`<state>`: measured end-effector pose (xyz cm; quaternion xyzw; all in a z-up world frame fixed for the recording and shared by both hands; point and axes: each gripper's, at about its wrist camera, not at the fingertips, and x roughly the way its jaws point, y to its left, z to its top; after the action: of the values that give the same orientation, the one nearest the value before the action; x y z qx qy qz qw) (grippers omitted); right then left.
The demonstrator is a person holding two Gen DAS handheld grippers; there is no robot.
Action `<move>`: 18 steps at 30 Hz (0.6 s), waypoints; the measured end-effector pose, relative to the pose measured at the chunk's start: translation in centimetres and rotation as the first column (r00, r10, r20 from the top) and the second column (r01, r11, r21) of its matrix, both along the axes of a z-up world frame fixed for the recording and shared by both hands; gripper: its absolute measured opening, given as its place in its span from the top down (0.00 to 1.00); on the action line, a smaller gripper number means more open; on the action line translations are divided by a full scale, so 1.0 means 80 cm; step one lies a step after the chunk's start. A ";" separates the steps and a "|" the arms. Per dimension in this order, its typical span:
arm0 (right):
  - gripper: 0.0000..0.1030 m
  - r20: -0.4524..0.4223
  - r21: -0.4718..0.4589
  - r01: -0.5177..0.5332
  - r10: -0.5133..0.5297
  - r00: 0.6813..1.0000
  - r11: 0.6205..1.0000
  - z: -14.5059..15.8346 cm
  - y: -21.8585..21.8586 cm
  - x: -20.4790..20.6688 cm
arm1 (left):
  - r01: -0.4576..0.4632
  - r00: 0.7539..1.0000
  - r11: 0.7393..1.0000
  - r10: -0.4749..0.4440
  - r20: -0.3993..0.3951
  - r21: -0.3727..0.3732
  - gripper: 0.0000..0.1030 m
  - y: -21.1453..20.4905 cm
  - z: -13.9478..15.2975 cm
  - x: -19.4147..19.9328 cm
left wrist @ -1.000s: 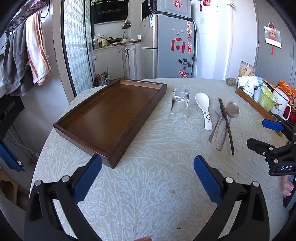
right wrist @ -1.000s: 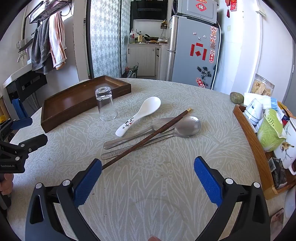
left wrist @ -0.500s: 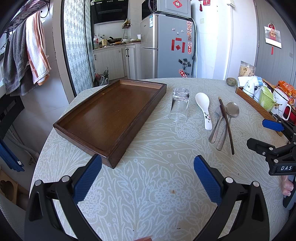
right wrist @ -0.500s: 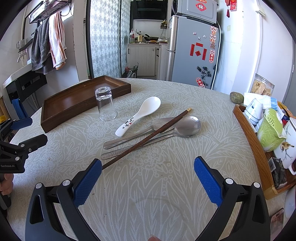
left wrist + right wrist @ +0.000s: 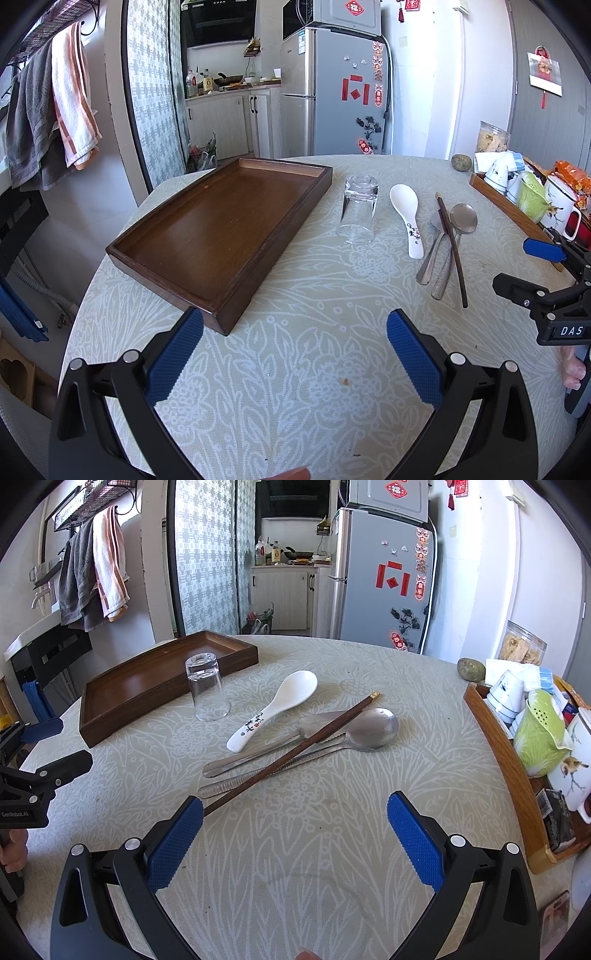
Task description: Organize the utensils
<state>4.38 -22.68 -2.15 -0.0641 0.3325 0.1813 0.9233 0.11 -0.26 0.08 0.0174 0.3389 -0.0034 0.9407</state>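
While both my left gripper (image 5: 294, 349) and right gripper (image 5: 295, 829) hang spread and empty, nothing is sorted. The dark rectangular wooden tray (image 5: 221, 236) holds nothing; the white ceramic spoon (image 5: 275, 709), steel spoons (image 5: 369, 727) and brown chopstick (image 5: 295, 749) lie loose beside the upturned clear glass (image 5: 207, 688).

Round table (image 5: 295, 369) bears tray (image 5: 221, 232), glass (image 5: 357, 210), utensils (image 5: 295, 738)

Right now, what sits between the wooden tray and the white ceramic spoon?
An upturned clear glass stands on the tablecloth between the wooden tray and the white ceramic spoon, touching neither. Both wrist views show it, the left most plainly.
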 end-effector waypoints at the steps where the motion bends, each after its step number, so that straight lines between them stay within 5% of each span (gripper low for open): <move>1: 0.03 0.000 0.000 0.000 0.000 1.000 1.000 0.000 0.000 0.000 | -0.001 1.000 1.000 0.001 -0.001 -0.001 0.02 0.000 0.000 0.000; 18: 0.03 0.010 -0.006 -0.006 0.006 1.000 1.000 0.002 0.002 -0.003 | -0.003 1.000 1.000 0.003 -0.004 -0.004 0.02 0.003 -0.002 -0.001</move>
<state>4.17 -22.52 -2.02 -0.0688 0.3283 0.1828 0.9242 0.04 0.01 -0.06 0.0152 0.3409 -0.0026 0.9400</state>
